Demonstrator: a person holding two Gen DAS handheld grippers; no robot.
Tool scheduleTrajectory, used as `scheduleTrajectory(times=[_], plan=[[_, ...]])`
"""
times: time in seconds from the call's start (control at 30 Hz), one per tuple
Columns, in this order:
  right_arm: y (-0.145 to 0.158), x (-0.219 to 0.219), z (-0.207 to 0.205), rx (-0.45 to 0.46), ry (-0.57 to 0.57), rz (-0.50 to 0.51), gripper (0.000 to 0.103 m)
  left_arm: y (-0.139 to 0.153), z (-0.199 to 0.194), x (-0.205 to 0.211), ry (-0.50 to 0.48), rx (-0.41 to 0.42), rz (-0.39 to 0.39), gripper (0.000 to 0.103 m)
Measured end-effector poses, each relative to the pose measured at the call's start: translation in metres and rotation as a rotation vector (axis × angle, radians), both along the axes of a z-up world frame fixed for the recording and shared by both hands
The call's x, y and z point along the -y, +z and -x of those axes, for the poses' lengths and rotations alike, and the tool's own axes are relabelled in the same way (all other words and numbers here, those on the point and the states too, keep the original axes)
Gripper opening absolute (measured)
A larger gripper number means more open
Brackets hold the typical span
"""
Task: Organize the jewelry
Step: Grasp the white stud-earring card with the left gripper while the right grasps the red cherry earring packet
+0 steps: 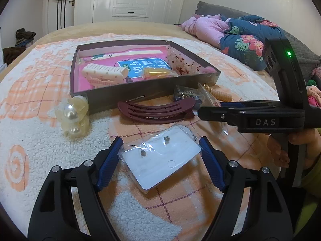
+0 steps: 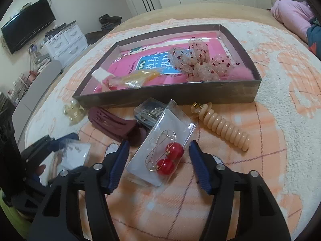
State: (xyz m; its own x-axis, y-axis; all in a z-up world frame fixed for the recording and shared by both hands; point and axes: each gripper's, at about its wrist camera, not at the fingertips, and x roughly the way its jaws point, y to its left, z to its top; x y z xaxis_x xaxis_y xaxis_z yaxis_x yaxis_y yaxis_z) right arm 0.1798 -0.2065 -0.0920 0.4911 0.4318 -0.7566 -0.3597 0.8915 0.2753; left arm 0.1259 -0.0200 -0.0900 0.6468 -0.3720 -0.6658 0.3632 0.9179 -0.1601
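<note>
Nearest in the left wrist view, the left hand-held gripper point(image 1: 161, 146) stands fairly wide around a clear packet of stud earrings point(image 1: 160, 158) lying on the bed's orange-and-white blanket point(image 1: 40, 140); its blue pads flank the packet's two ends, and whether they press on it cannot be told. In the right wrist view the right hand-held gripper point(image 2: 159, 150) straddles a clear packet of red ball earrings point(image 2: 160, 150), which lies tilted on the blanket; a gap shows at each pad, so the packet sits between the jaws without being clamped. Just beyond the packets lies a dark red hair clip point(image 1: 156, 110), and to its left a pearl hair claw point(image 1: 73, 116) rests against the near corner of the box. Beside the red clip sits a small clear case of metal pieces point(image 2: 149, 112), and to the right of that a beige spiral hair clip point(image 2: 224, 128) lies well apart from the gripper. Behind them stands a shallow dark box point(image 2: 200, 96), holding a pink booklet point(image 2: 128, 64), a cream claw clip point(image 1: 104, 74), a yellow item in a clear wrapper point(image 1: 158, 72), a sheer spotted bow point(image 2: 196, 62) and a pink fluffy piece in its right corner. Farther back, folded bedding point(image 1: 240, 38) lies at the head of the bed, with white wardrobes point(image 1: 130, 0) behind it.
</note>
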Motion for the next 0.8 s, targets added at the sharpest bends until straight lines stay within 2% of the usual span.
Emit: scheduleTrajectory(times=[0.17,0.43,0.8], plan=[[0.0,0.015,0.008,0.017,-0.012,0.001,0.047,0.003,0.002,0.001,-0.005,0.02,0.004,0.068],[0.015,0.027,0.027,0.096,-0.026,0.017,0.042,0.009,0.004,0.002,-0.003,0.048,0.009,0.068],[0.034,0.041,0.037,0.167,-0.054,0.025,0.041,0.021,0.009,0.002,-0.009,0.094,0.027,0.068]])
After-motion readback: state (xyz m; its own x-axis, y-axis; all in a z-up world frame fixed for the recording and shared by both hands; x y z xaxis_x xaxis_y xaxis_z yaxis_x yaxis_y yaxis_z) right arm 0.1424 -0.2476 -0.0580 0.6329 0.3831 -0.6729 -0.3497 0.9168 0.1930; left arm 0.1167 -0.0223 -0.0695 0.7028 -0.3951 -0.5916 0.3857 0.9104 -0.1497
